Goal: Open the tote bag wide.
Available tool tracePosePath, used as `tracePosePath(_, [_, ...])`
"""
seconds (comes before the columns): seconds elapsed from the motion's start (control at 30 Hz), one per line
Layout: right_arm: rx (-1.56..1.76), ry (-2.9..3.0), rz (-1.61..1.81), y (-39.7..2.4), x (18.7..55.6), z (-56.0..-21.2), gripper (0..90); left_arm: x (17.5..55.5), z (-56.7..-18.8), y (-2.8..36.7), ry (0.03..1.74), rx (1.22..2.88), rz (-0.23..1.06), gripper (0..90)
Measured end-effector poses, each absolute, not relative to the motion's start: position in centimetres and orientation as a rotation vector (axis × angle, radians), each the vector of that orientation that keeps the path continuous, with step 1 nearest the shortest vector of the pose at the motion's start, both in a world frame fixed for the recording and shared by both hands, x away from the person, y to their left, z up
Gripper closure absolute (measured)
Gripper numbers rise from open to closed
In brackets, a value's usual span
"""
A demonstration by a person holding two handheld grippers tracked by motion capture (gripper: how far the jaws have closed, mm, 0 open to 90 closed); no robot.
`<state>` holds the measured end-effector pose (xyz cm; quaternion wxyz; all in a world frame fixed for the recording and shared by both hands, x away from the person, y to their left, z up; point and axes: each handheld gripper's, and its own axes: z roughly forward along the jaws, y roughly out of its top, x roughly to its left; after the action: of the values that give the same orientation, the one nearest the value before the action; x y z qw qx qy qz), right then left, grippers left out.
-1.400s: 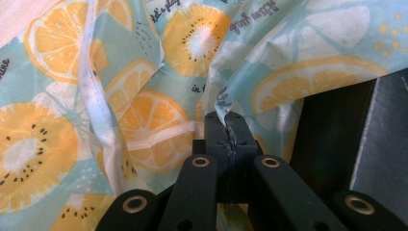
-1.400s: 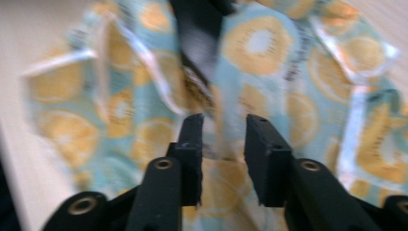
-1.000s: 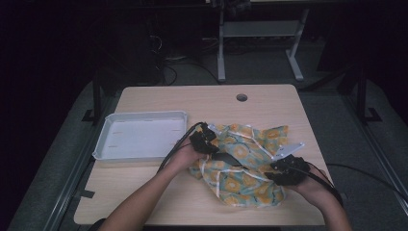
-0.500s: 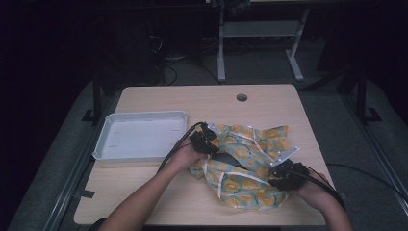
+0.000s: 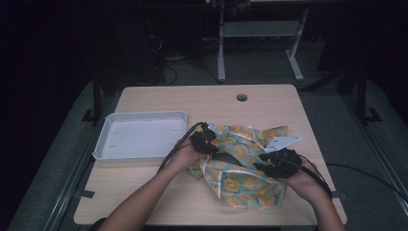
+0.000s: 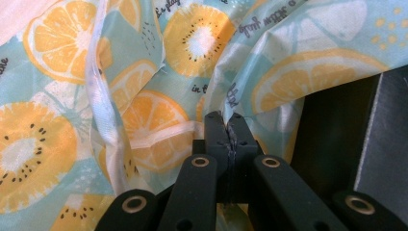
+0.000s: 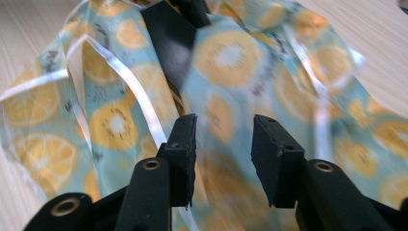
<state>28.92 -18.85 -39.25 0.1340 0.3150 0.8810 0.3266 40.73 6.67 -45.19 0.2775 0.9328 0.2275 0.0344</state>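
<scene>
A crumpled light-blue cloth printed with orange slices point(image 5: 243, 178) lies on the wooden table point(image 5: 202, 103) right of centre. My left gripper point(image 5: 206, 140) sits at the cloth's upper left edge; in the left gripper view it point(image 6: 230, 126) is shut on a fold of the cloth point(image 6: 144, 77). Over the cloth's right side hovers my right gripper point(image 5: 275, 163). The right gripper view has it point(image 7: 222, 126) open, jaws apart just above the cloth point(image 7: 231, 57). A dark object point(image 7: 168, 43) shows through an opening in the fabric.
A white shallow tray point(image 5: 139, 134) stands on the table's left half, beside the left hand. A white tag or paper point(image 5: 281, 142) lies by the cloth's upper right. A round cable hole point(image 5: 241, 97) sits near the far edge. Cables trail from both grippers.
My right gripper has shifted left and slightly toward the cloth's middle, over the fabric. The left gripper has stayed put, still shut on the cloth.
</scene>
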Motion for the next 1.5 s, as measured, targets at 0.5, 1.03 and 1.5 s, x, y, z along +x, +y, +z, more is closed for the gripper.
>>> tracePosePath(0.5, [0.873, 2.617, 0.908, -14.6, 30.9, -40.7, 86.7, 40.7, -45.1, 6.6, 0.598, 2.514, 0.099, 89.9])
tracePosePath(1.03, [0.933, 2.55, 0.938, -16.5, 31.6, -39.7, 89.9, 40.3, -40.0, 8.7, 0.568, 2.316, 0.056, 64.3])
tracePosePath(1.5, [1.034, 2.497, 0.975, -19.4, 32.9, -39.1, 89.9, 34.0, -38.4, 10.1, 0.399, 2.354, 0.073, 52.8])
